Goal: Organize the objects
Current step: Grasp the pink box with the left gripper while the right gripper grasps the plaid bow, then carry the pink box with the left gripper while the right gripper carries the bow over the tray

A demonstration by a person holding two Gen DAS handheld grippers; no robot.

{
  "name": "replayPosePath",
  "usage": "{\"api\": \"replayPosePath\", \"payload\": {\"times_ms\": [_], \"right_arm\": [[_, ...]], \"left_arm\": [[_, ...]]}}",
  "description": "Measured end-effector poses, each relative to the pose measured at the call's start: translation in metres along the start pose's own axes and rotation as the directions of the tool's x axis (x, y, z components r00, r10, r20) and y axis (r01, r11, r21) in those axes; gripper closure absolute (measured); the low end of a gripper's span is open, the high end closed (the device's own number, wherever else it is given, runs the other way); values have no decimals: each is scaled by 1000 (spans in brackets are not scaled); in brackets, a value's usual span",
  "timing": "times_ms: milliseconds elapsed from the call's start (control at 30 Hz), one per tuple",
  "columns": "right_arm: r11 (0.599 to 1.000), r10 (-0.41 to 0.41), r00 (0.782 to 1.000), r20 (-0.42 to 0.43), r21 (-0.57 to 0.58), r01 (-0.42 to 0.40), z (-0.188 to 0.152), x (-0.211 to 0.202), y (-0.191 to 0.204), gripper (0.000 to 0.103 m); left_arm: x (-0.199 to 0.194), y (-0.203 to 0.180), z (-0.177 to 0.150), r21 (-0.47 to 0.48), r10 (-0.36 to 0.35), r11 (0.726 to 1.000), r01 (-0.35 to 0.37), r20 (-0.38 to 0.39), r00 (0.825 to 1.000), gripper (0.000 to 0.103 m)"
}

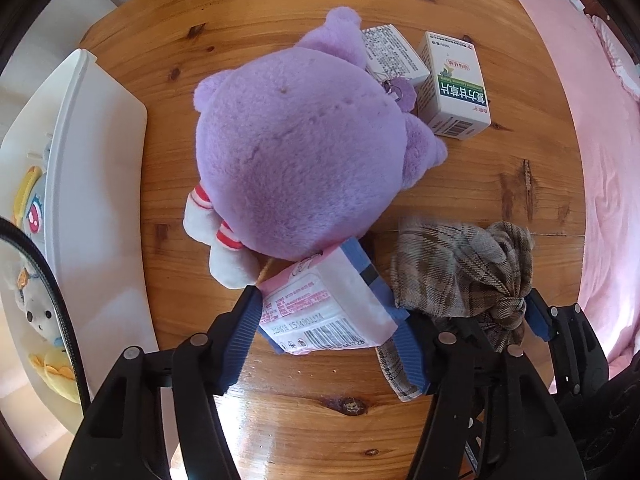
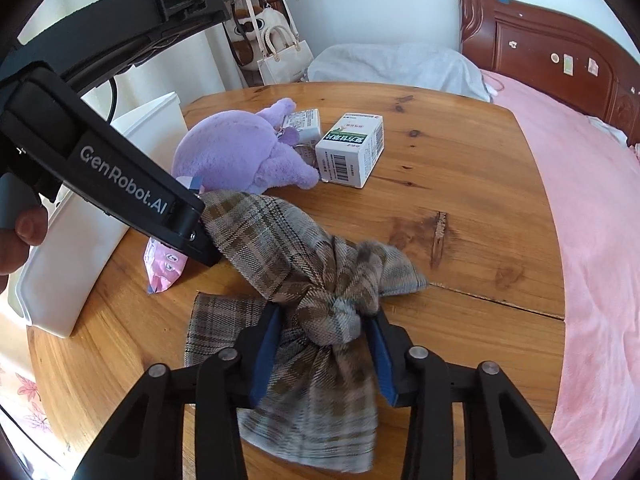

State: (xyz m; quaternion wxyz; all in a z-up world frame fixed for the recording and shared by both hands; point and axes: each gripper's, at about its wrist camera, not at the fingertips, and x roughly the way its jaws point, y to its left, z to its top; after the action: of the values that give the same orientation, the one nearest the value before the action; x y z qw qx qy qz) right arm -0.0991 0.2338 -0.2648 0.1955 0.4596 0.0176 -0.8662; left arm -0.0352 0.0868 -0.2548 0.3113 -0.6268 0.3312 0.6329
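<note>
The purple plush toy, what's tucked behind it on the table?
Behind the purple plush toy a white printed box lies partly covered; only its top and one end show. A green-and-white box stands beside, fully visible.

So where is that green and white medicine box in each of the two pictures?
Left wrist view: the green and white medicine box sits at the upper right, on the wooden table, just right of the purple plush toy.
Right wrist view: the box sits above the middle, again right of the plush.
Shared landmark: the purple plush toy.
</note>
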Motion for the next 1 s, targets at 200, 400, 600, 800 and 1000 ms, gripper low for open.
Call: {"api": "replayPosePath", "payload": {"times_ms": [200,400,600,800,1000], "right_arm": [[1000,10,1000,-8,8,-10,0,0,2,71],[1000,19,1000,-20,23,-19,1,-1,6,73],[999,27,1000,-12,20,-27,1,-5,11,74],[999,29,1000,-4,17,-29,4,-12,19,74],[999,29,1000,8,18,-29,8,-18,26,74]], "left_arm": [[-3,4,-8,27,14,1000,-14,20,1000,43],[-7,10,-18,50,29,998,-31,41,999,49],[-16,18,-28,58,31,998,-35,64,997,58],[-25,27,-40,58,21,998,-25,83,996,70],[-30,38,-53,43,19,999,-23,89,996,81]]}}
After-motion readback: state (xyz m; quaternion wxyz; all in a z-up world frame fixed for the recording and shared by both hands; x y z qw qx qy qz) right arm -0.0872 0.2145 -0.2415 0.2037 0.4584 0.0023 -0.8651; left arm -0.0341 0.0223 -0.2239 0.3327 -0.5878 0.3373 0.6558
